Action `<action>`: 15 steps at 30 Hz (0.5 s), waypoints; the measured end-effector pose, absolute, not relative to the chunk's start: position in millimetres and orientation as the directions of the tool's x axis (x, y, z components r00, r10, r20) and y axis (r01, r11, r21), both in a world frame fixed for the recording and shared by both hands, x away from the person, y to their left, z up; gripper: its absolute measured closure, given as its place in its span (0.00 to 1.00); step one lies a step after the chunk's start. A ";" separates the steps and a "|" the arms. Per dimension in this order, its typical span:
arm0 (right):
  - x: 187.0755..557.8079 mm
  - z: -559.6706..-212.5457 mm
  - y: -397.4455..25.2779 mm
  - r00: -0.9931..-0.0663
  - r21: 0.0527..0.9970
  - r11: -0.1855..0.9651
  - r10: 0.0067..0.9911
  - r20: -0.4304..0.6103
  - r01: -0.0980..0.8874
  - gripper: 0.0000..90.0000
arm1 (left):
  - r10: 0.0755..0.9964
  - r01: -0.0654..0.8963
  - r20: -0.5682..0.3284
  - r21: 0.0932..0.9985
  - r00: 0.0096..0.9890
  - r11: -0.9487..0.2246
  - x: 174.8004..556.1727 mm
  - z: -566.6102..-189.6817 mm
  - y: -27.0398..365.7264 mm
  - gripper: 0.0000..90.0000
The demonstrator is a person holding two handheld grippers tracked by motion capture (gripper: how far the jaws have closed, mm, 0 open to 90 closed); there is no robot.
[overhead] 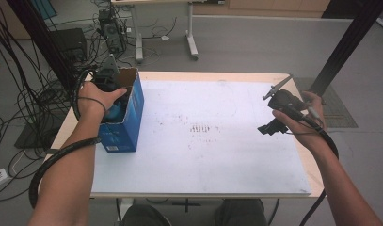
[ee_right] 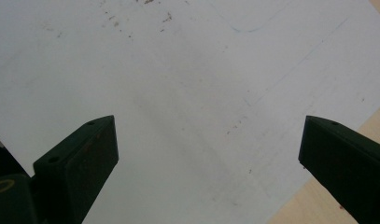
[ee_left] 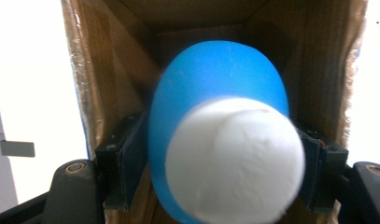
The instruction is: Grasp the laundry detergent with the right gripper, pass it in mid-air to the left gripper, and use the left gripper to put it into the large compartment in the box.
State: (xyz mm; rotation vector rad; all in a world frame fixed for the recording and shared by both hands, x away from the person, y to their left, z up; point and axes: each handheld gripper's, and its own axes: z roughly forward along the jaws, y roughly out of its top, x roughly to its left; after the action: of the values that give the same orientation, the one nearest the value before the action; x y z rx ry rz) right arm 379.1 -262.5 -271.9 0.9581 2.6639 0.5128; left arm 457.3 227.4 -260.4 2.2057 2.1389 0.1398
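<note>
While left gripper (ee_left: 215, 163) clamps blue-and-white object (ee_left: 225, 154) between jaws, object sits within open mouth of box (overhead: 125, 117), cardboard walls either side of jaws. Right gripper (ee_right: 206, 158) spread wide, empty, white mat (ee_right: 178, 93) beneath and ahead. Judged stage: object at box opening; whether going in or coming out unclear; release or withdrawal remains.

Lab or workshop, tangled black cables (overhead: 19, 89) on grey floor (overhead: 255, 42), bare white-legged desk frame (overhead: 191, 40), black computer tower (overhead: 71, 42)
</note>
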 end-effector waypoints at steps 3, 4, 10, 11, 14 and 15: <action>379.8 -271.4 -260.5 -0.751 0.411 0.723 0.648 -0.126 0.554 0.05 | 0.999 0.993 0.029 0.112 0.033 -0.036 455.7 -255.8 226.7 0.31; 379.9 -271.1 -260.0 -0.752 0.411 0.724 0.647 -0.127 0.554 0.05 | 0.999 0.993 0.034 0.115 0.037 -0.041 454.9 -253.5 226.9 0.31; 380.2 -270.5 -258.1 -0.755 0.411 0.727 0.643 -0.128 0.550 0.05 | 0.998 0.990 0.050 0.131 0.039 -0.045 450.0 -240.0 226.8 0.31; 380.2 -270.3 -258.0 -0.754 0.411 0.727 0.644 -0.129 0.550 0.05 | 0.998 0.990 0.053 0.133 0.040 -0.047 449.0 -237.2 226.3 0.31; 380.0 -269.3 -258.3 -0.753 0.409 0.727 0.645 -0.131 0.552 0.05 | 0.997 0.988 0.056 0.144 0.048 -0.055 445.6 -227.8 223.6 0.31; 379.7 -268.9 -258.3 -0.753 0.411 0.727 0.645 -0.131 0.551 0.05 | 0.997 0.987 0.057 0.147 0.052 -0.060 444.5 -224.4 222.3 0.31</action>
State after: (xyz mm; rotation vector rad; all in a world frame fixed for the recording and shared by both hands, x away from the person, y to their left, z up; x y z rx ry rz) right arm 379.7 -258.3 -268.9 0.9426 2.6663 0.5107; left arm 444.5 222.3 -224.4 2.2287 2.1063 0.2197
